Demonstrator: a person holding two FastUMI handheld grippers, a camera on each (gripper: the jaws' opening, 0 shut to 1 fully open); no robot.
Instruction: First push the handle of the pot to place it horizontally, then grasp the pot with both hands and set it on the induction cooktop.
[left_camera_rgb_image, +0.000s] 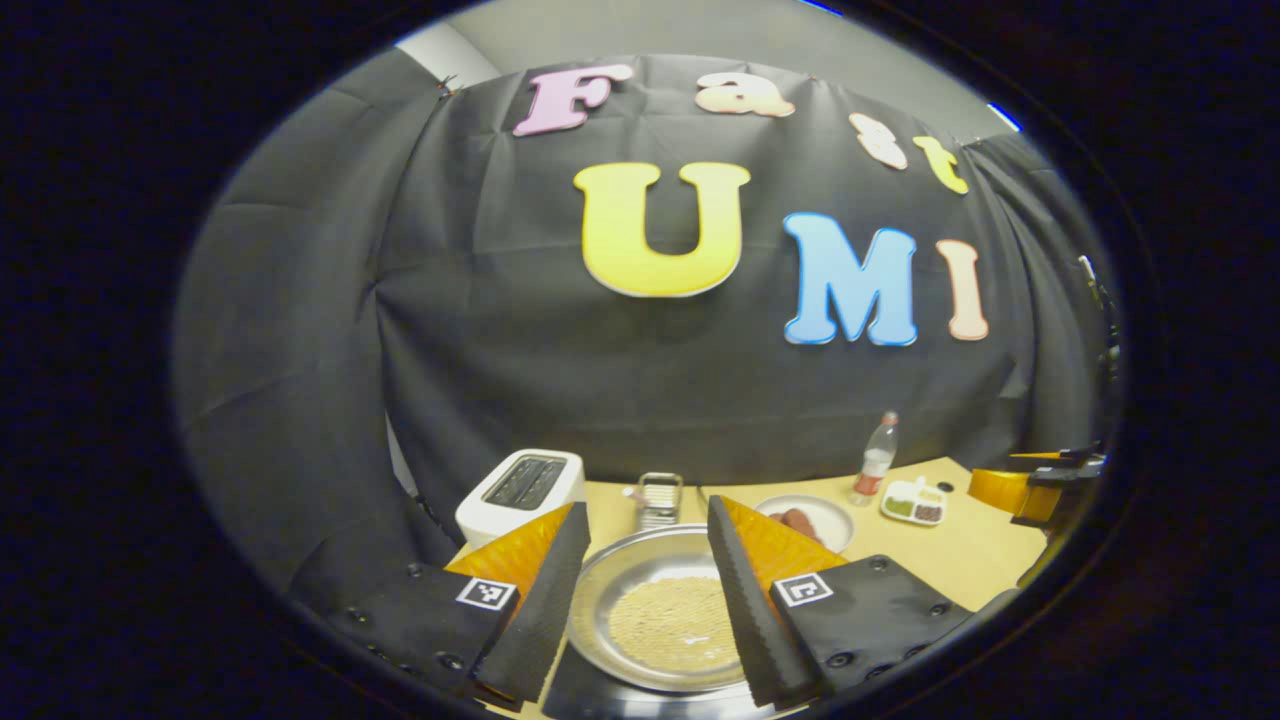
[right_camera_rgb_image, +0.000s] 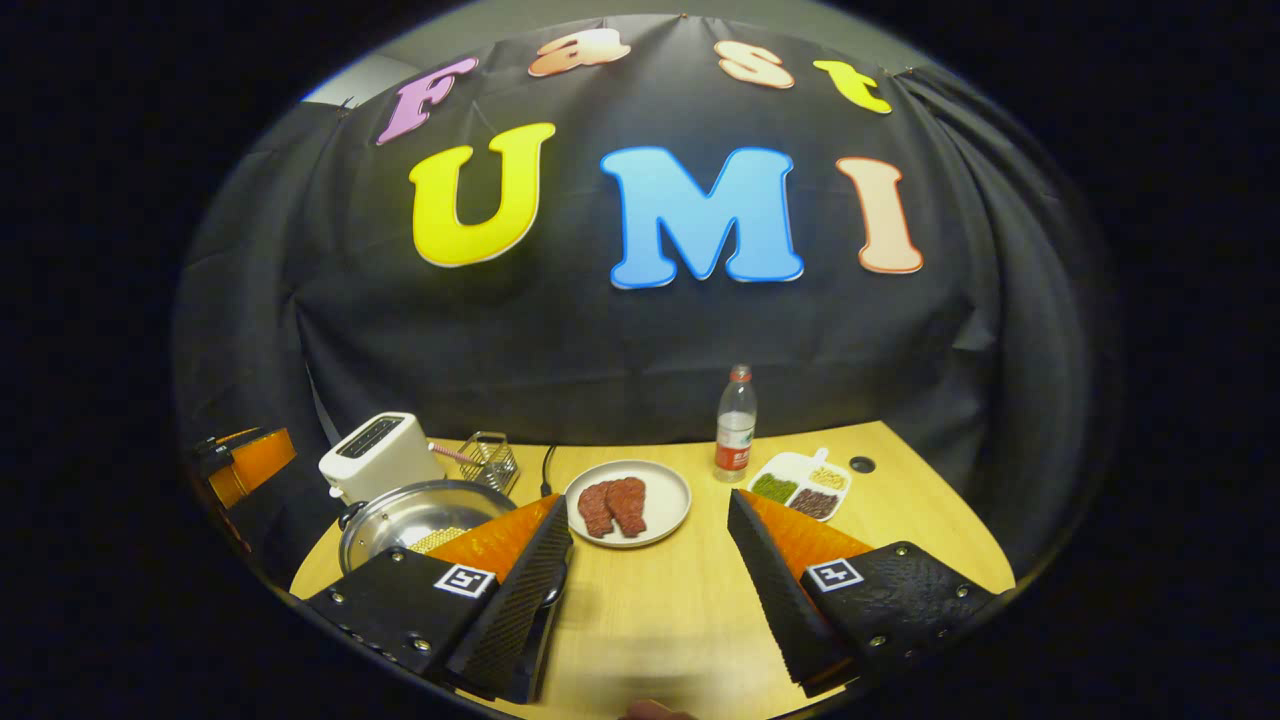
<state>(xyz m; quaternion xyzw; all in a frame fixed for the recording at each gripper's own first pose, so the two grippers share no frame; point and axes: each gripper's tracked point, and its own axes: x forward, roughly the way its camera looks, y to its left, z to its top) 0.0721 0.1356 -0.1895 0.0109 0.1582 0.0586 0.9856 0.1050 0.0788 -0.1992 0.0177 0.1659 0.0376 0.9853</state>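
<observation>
A shiny metal pot (left_camera_rgb_image: 655, 600) with pale grains in it lies low in the left gripper view, on a black flat slab that looks like the induction cooktop (left_camera_rgb_image: 590, 692). My left gripper (left_camera_rgb_image: 647, 508) is open, one finger on each side of the pot's bowl, just above it. In the right gripper view the pot (right_camera_rgb_image: 400, 512) is at the left. My right gripper (right_camera_rgb_image: 648, 500) is open over bare wood to the right of the pot, holding nothing. A dark bar (right_camera_rgb_image: 545, 610), perhaps the pot's handle, peeks from behind its left finger.
On the wooden table (right_camera_rgb_image: 660, 600) stand a white toaster (right_camera_rgb_image: 380, 455), a wire basket (right_camera_rgb_image: 490, 458), a plate with meat (right_camera_rgb_image: 628, 502), a bottle (right_camera_rgb_image: 736, 422) and a divided dish (right_camera_rgb_image: 805, 480). The table's right and front edges are near.
</observation>
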